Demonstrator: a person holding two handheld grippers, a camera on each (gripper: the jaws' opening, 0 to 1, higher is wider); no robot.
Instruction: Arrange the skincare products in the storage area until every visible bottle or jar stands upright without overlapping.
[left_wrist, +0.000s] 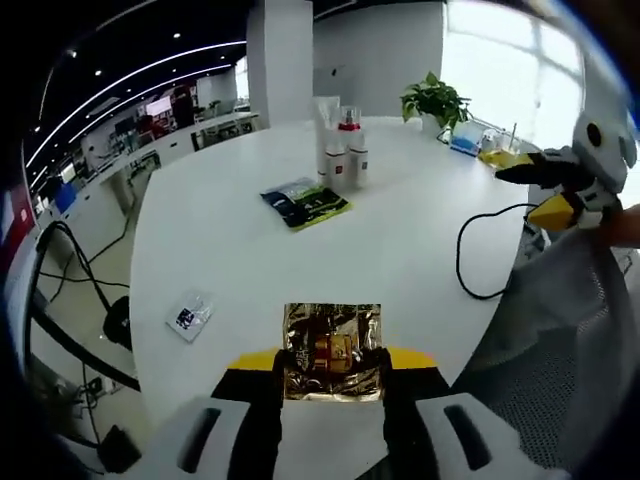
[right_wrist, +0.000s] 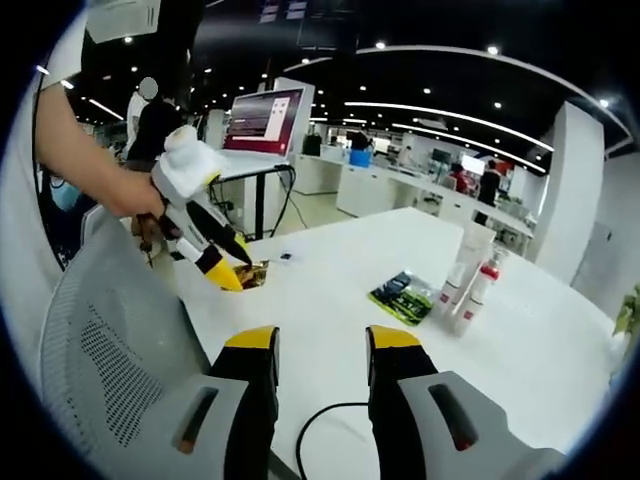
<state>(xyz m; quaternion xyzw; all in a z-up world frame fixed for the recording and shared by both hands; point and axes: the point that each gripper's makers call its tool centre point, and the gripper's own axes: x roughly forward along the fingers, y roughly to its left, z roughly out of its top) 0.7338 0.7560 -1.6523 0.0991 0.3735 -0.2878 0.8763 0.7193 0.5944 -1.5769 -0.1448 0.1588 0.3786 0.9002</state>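
Your left tool pinches a gold sachet at the tabletop edge, clear of the upright bottles; right tool spread, idle.

The left gripper grips a gold sachet over the white table; bottles stand upright far off, beside a green packet.

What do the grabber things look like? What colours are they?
Each gripper has two black jaws with yellow tips on a chunky white-grey body with dark slots. You can see this on the left gripper and the right gripper. In the right gripper view, the left gripper also shows from the side, white on top with a yellow-and-black beak.
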